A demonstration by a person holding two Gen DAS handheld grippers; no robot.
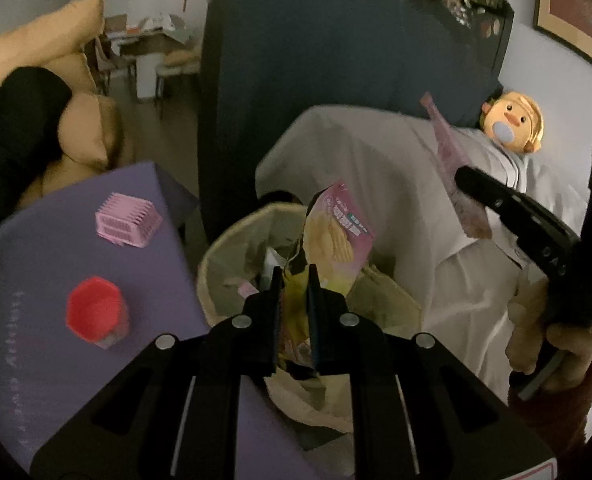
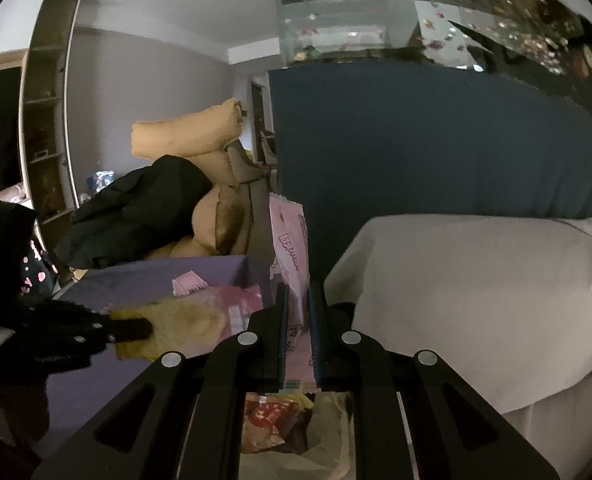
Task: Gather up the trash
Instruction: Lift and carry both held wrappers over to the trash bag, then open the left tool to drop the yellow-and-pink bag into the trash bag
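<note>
Here, crumpled pink-yellow chip bag [image 1: 337, 240] above lined bin [image 1: 232, 248]

The chip bag [image 1: 337, 236] and the pink wrapper [image 2: 294, 248] look like glossy printed foil. The bin [image 1: 224, 256] wears a thin crinkled plastic liner. Matt black plastic fingers [image 1: 274, 300] carry shiny metal pins. The table [image 1: 36, 264] is matt purple; the sheet [image 1: 395, 168] is soft white cloth.
</note>
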